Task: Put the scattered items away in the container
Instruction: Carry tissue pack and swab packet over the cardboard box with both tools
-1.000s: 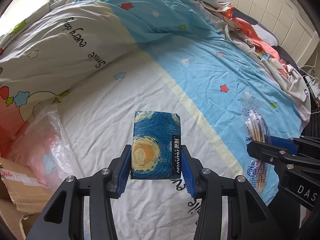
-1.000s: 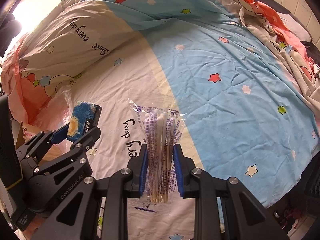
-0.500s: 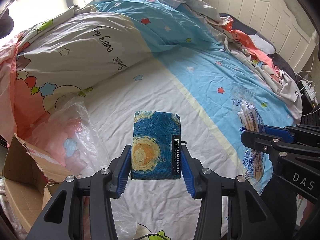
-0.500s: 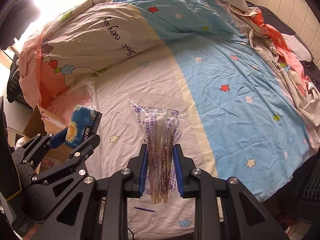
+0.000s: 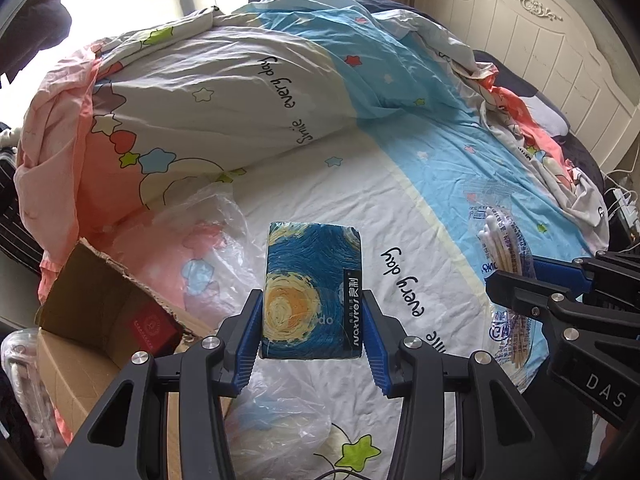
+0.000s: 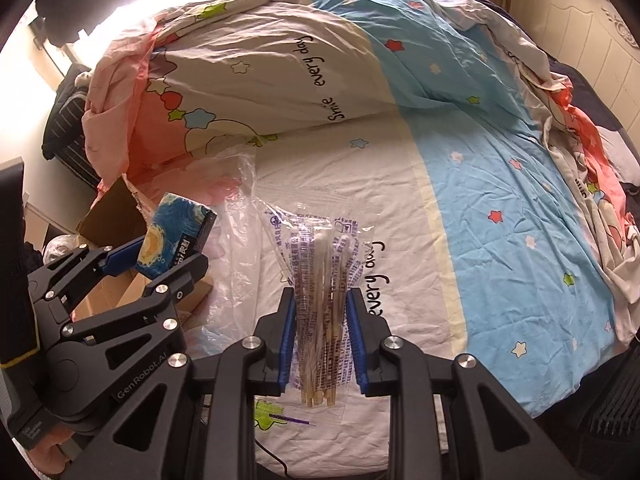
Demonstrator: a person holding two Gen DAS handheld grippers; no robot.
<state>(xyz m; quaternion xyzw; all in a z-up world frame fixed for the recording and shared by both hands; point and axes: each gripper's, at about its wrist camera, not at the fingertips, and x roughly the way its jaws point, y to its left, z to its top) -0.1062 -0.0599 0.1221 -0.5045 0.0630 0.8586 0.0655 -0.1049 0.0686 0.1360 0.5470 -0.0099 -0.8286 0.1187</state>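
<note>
Our left gripper (image 5: 312, 332) is clamped on a tissue pack (image 5: 314, 288) with a swirling blue and yellow print, its blue pads (image 5: 250, 336) pressing the pack's two long sides near its lower end. The pack stands out ahead of the fingers, off the bed. Below and to the left of this gripper we see an open cardboard box (image 5: 100, 320) with a torn flap, and a dark red item (image 5: 150, 330) lies inside it. Crumpled clear plastic (image 5: 208, 236) lies just ahead and left of the gripper, between the box and the bed, and more of it shows beneath the fingers.

Our right gripper (image 6: 322, 336) is closed on a clear bag of cotton swabs (image 6: 320, 280), the pads (image 6: 286, 336) squeezing the bag's lower half, with the stick ends poking out below the fingers and the tips pointing away. From the left wrist view the right gripper sits to the right, holding the same bag clear of the bed. From the right wrist view the left gripper (image 6: 164, 256) sits to the left, over the box edge.

Ahead of both grippers spreads the bed (image 5: 400, 200), covered in a star-printed sheet of white, blue and pink. A duvet (image 5: 224, 92) is heaped at the far side, and a white headboard (image 5: 552, 52) stands far right.
</note>
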